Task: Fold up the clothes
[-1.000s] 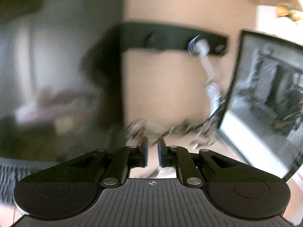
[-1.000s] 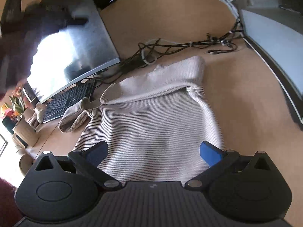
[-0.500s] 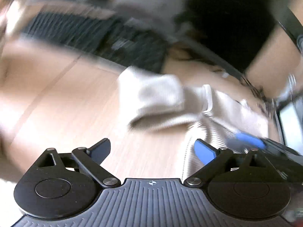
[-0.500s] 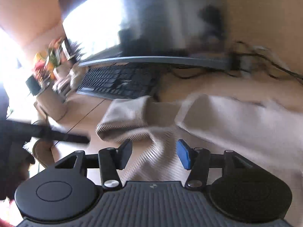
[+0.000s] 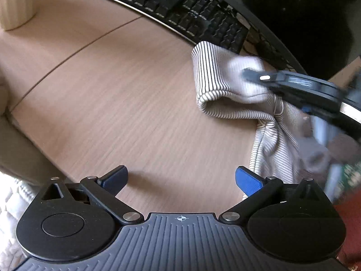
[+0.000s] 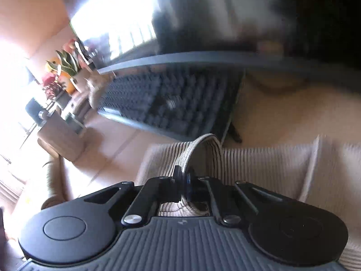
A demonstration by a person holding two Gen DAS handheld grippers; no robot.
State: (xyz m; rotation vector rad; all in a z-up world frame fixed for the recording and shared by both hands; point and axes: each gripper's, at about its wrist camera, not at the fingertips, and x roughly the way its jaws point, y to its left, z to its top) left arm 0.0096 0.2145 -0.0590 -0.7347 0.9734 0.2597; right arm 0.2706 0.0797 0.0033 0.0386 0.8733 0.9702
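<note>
- Right gripper (image 6: 183, 177), jaws just closed, now pinching the striped sleeve cuff (image 6: 206, 145) of the sweater (image 5: 277, 133); wide apart a second ago, above the spread body.
- Left gripper (image 5: 181, 178), jaws just opened, now wide, nothing between them, above bare worktop (image 5: 117, 103) left of the sweater.
- Means, likely: sleeve fold starting, cuff ready to be drawn across the body.
- Sweater lying on the worktop, cuff just in front of the keyboard (image 5: 180, 4).
- Keyboard and monitor (image 6: 203, 57) close behind the sweater, ribbed cup (image 5: 15, 2) well to its left; little room rearward.

Daylit, bright. Blown-out glare upper left in right wrist view; heavy motion blur there. Left view sharper, right edge smeared. Fisheye bending at edges.
</note>
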